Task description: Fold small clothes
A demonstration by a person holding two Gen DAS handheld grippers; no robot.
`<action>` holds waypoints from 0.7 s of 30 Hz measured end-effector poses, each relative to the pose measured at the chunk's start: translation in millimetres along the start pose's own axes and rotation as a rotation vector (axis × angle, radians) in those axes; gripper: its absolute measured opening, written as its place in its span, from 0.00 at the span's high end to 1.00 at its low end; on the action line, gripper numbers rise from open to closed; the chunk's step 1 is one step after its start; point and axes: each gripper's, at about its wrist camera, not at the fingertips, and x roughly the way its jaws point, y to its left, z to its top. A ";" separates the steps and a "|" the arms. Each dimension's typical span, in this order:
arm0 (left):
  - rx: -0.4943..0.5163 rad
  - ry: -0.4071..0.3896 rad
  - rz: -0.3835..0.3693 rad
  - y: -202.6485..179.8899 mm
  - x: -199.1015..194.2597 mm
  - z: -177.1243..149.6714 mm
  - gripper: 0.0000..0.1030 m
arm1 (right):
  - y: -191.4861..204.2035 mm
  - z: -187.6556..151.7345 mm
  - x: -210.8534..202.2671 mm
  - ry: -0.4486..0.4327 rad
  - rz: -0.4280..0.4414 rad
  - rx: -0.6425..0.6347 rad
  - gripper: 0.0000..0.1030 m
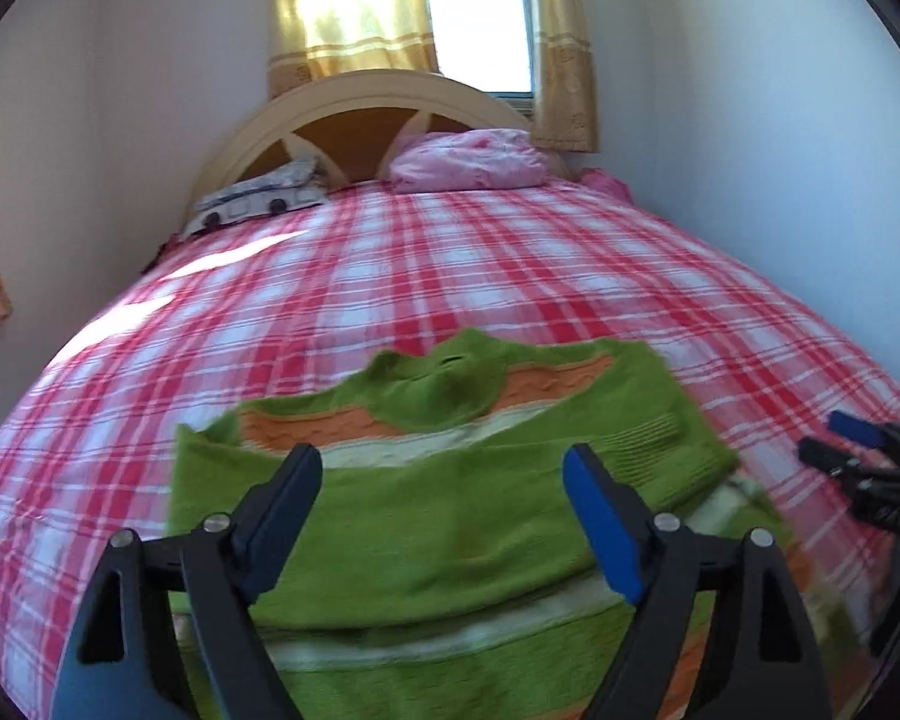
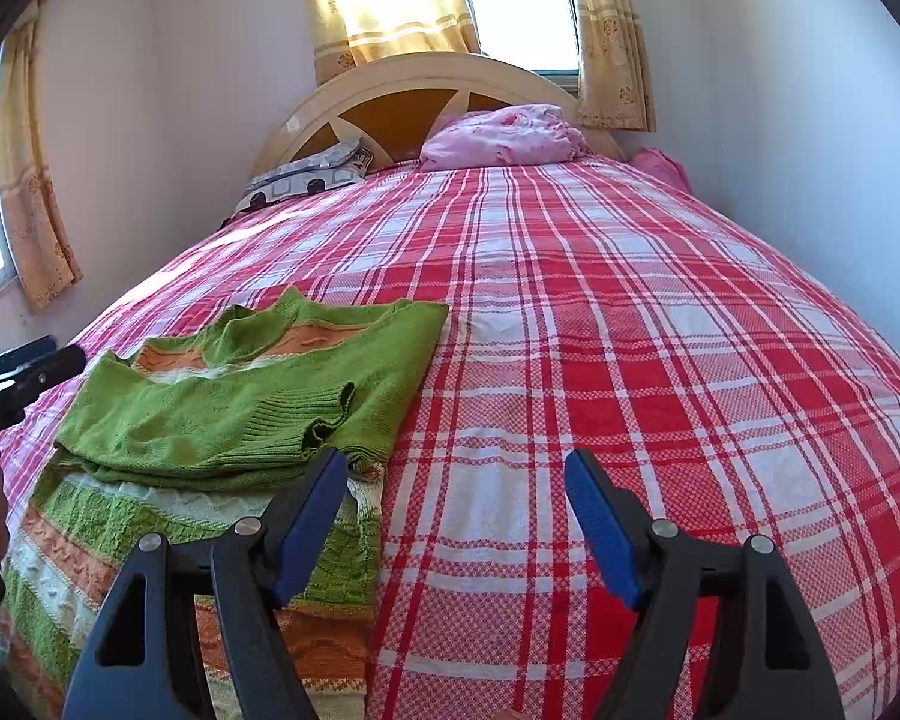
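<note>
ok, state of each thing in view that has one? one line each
green sweater: flat on the bed, sleeves folded in across the chest, hem end not folded up
left gripper: open, over the sweater, nothing between the pads
right gripper: open, empty, by the sweater's edge
curtains: parted, window showing
plaid bedspread: spread smooth

I am viewing a bed (image 2: 630,360) lying under a red-and-white plaid cover, its arched cream headboard (image 2: 426,75) standing against pale walls (image 2: 780,90). Sunlight is streaming through a window (image 1: 480,18) flanked by yellow curtains (image 1: 348,6), and a pink pillow (image 2: 504,135) is resting at the head.
</note>
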 end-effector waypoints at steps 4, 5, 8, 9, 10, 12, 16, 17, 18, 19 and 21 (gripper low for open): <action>-0.016 0.045 0.247 69.6 19.7 -13.3 0.17 | 19.5 11.3 -9.7 -0.007 0.066 -0.035 0.27; -0.027 0.051 0.294 84.5 26.4 -13.5 0.17 | 27.1 15.1 -10.5 -0.001 0.089 -0.046 0.27; -0.071 0.079 0.387 119.3 49.8 -13.0 0.17 | 55.1 30.4 2.9 0.071 0.221 -0.055 0.27; -0.092 0.095 0.395 128.4 57.7 -12.5 0.17 | 62.9 34.3 10.5 0.098 0.259 -0.056 0.27; -0.105 0.118 0.404 132.1 66.0 -13.5 0.16 | 71.4 37.2 19.8 0.132 0.283 -0.061 0.27; -0.101 0.193 0.431 134.6 86.6 -20.6 0.16 | 86.5 38.2 42.2 0.204 0.280 -0.073 0.27; -0.058 0.300 0.457 127.6 109.9 -45.4 0.14 | 95.7 13.9 80.0 0.378 0.189 -0.104 0.50; -0.058 0.282 0.458 128.5 105.6 -48.0 0.12 | 96.0 4.8 79.6 0.375 0.157 -0.133 0.52; -0.066 0.276 0.460 129.6 101.4 -48.2 0.07 | 97.1 1.2 74.6 0.357 0.147 -0.158 0.52; -0.074 0.277 0.462 130.5 100.5 -48.5 0.05 | 96.9 -1.9 71.3 0.361 0.131 -0.174 0.52; -0.111 0.283 0.441 138.4 99.9 -51.1 0.00 | 94.9 -3.1 65.7 0.386 0.119 -0.180 0.52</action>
